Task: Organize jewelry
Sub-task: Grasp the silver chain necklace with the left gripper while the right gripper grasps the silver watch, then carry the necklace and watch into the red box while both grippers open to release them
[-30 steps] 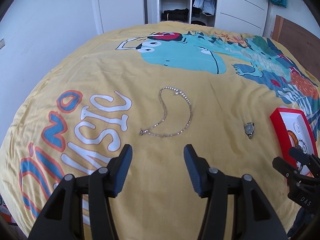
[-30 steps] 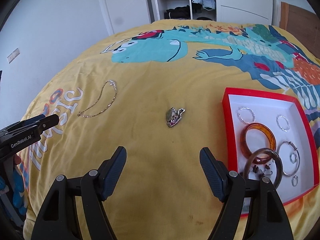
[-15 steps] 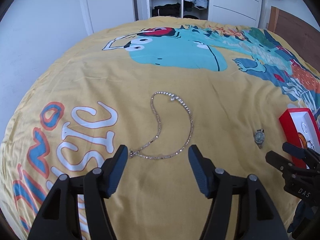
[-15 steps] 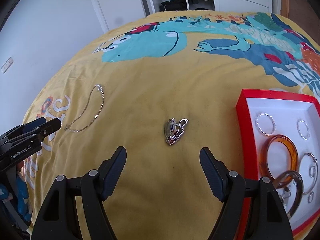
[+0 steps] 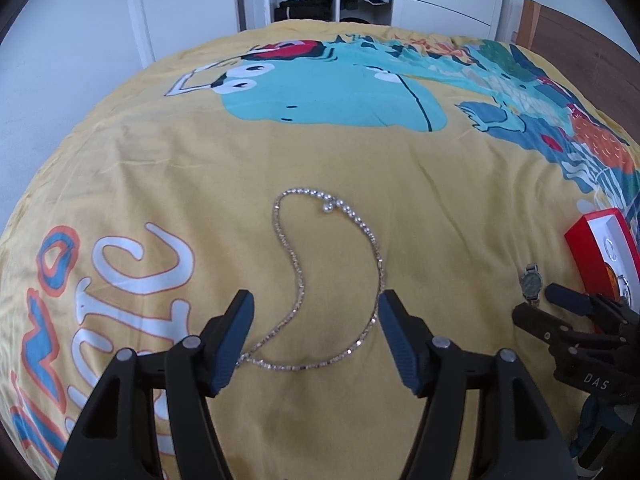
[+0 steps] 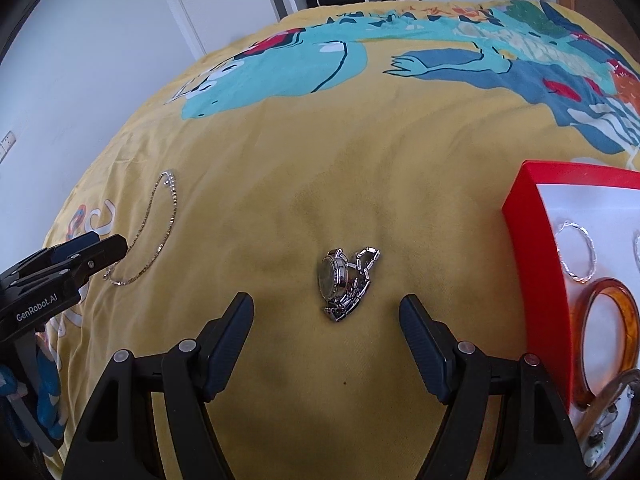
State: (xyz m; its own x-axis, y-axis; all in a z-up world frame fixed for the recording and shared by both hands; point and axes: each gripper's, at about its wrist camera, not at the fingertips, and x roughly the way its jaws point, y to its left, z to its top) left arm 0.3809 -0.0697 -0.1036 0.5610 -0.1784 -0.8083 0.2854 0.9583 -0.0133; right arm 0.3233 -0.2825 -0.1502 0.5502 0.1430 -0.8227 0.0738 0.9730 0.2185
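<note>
Left gripper spread over the necklace, right gripper spread near the watch. Risk: thin chain slipping through; pads snagging the bedspread.

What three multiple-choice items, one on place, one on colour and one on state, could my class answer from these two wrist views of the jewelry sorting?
1. Where does the watch lie?
A. inside the box
B. on the bedspread, left of the box
C. under the necklace

2. What colour are the outer walls of the box?
A. red
B. green
C. black

3. How do the jaws of the right gripper stand?
A. shut on the watch
B. shut on a bangle
C. open, holding nothing

Answers:
1 B, it rests on yellow cloth, clear of the box.
2 A, the rim shows red around a white inside.
3 C, the fingers stand apart, with the watch ahead of them and untouched.
</note>
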